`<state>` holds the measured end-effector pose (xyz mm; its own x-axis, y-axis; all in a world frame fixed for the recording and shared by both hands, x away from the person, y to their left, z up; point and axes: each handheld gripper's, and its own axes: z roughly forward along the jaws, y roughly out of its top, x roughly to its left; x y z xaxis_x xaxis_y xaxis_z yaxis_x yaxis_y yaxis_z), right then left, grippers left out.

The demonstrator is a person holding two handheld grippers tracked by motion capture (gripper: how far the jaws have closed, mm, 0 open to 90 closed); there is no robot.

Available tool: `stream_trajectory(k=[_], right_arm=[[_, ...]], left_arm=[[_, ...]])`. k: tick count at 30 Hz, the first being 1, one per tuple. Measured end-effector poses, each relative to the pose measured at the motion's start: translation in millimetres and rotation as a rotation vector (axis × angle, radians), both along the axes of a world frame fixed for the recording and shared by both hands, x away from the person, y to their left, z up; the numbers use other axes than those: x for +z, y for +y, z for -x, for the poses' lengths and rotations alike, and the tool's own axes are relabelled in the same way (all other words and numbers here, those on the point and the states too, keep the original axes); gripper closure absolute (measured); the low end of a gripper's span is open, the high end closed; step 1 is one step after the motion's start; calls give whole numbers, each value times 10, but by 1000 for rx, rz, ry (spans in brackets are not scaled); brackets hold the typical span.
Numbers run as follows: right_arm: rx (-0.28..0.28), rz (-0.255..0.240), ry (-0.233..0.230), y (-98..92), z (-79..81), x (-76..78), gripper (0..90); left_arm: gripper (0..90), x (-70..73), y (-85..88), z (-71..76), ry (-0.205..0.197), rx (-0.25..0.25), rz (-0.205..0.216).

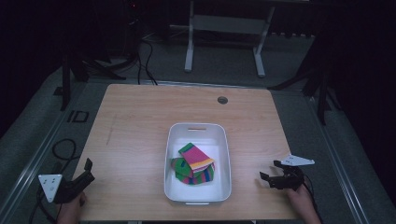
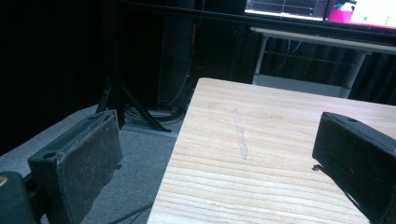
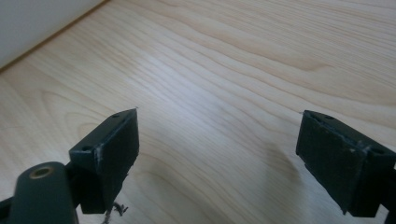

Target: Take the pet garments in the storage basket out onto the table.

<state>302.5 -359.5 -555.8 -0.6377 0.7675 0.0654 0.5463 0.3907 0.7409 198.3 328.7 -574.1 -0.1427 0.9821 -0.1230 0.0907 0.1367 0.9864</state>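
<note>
Centrally, one white bin (image 1: 197,161) is sitting on the wooden table (image 1: 135,126), a little toward the near edge. Inside it, striped socks (image 1: 194,164) are lying in a small heap: green, pink, blue and yellow bands are showing. The count is probably two, one folded piece lying on top of another, though the high view is too coarse to be sure. One small round grommet (image 1: 222,100) is sitting in the tabletop toward the far edge, well apart from the bin.

Two grippers are resting at the near corners, one on each side of the bin and both well apart from it. The left gripper (image 1: 87,171) is hanging at the table's near left corner, its jaws pointing up and away toward the far side; a hand (image 1: 71,209) is coming in from the bottom edge behind it. In the left gripper view the two black pads (image 2: 86,158) are standing wide apart, nothing between them, one over the floor and one over the wood.

The right gripper (image 1: 271,172) is sitting low over the near right corner, jaws pointing left toward the bin, with a hand (image 1: 301,200) behind it. In the right gripper view its pads (image 3: 116,147) are spread wide over bare wood grain, holding nothing, and the bin's white wall (image 3: 32,23) is showing at the upper left.
</note>
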Motion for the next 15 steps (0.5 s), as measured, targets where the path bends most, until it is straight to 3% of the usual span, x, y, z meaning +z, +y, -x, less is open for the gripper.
stream_trajectory(k=[8, 15], right_arm=[[113, -8, 14, 204, -38, 107, 131], [189, -54, -14, 392, -87, 330, 124]], left_arm=[[19, 0, -2, -2, 1, -2, -3], [18, 1, -5, -2, 2, -4, -5]])
